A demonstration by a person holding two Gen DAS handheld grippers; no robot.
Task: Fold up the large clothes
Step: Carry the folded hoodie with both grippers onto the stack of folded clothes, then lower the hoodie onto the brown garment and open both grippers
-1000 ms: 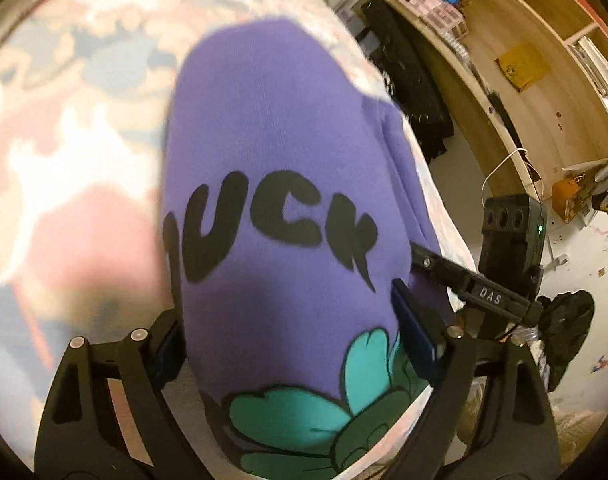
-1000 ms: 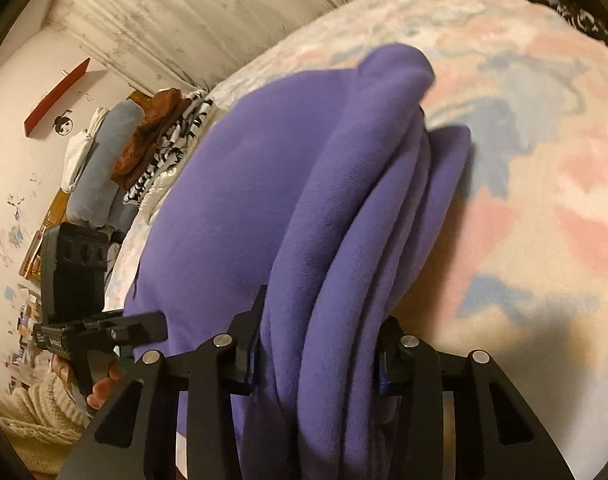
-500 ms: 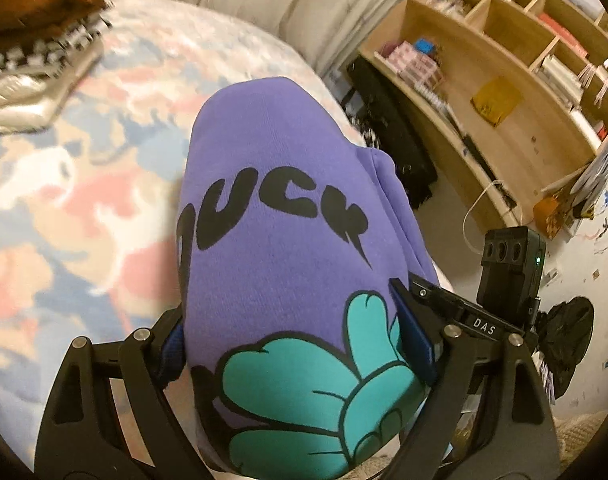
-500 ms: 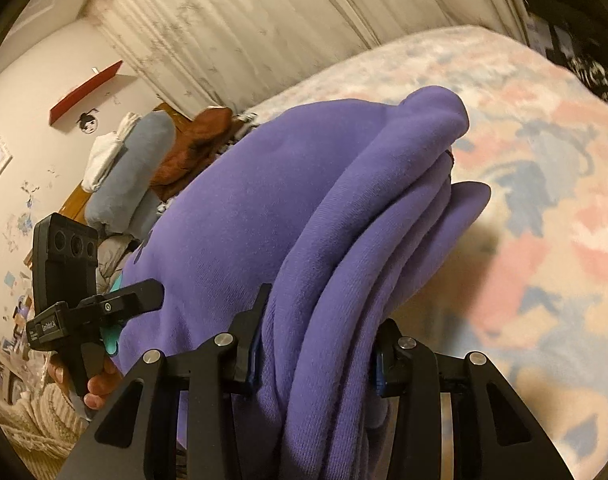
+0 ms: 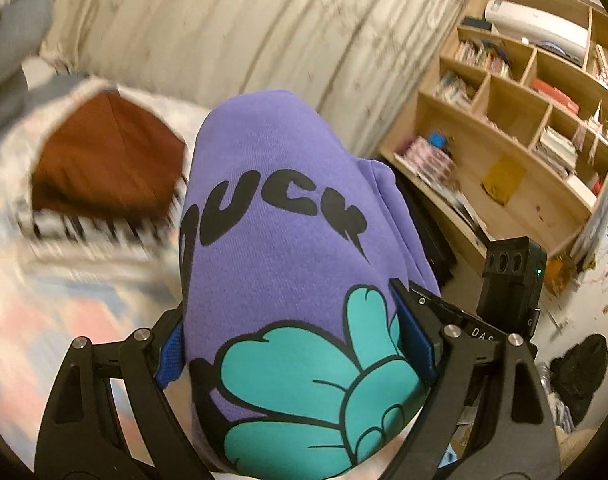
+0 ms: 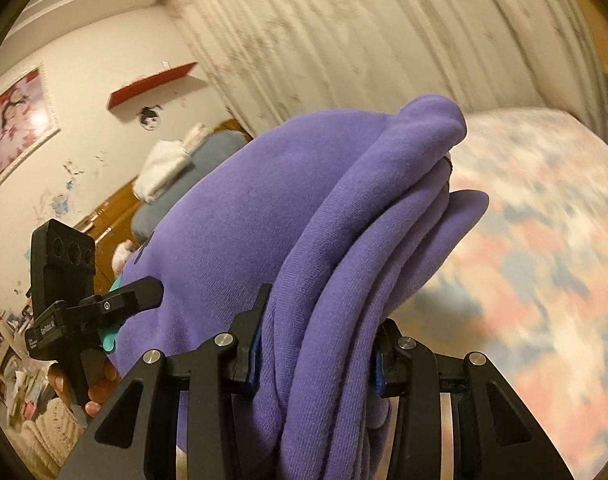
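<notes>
A folded purple sweatshirt (image 5: 272, 208) with black letters and a teal cartoon hand hangs in the air above the bed. My left gripper (image 5: 292, 344) is shut on its wide printed end, blue pads pressing both sides. In the right wrist view the same purple sweatshirt (image 6: 264, 216) shows as thick stacked folds, and my right gripper (image 6: 315, 344) is shut on that bundled edge. The left gripper (image 6: 104, 312), held by a hand, appears at the lower left of that view, and the right gripper's black body (image 5: 511, 280) at the right of the left wrist view.
The bed (image 6: 543, 248) has a pink, blue and cream cover. A stack of folded clothes with a brown garment (image 5: 104, 164) on top lies at its far left. A wooden bookshelf (image 5: 503, 128) stands to the right, pale curtains (image 5: 244, 32) behind, and dark clothing (image 5: 579, 372) on the floor.
Both grippers have lifted the folded sweatshirt up and forward off the bed. The curtain and the stack of folded clothes have come into view. Neither grip has changed.
</notes>
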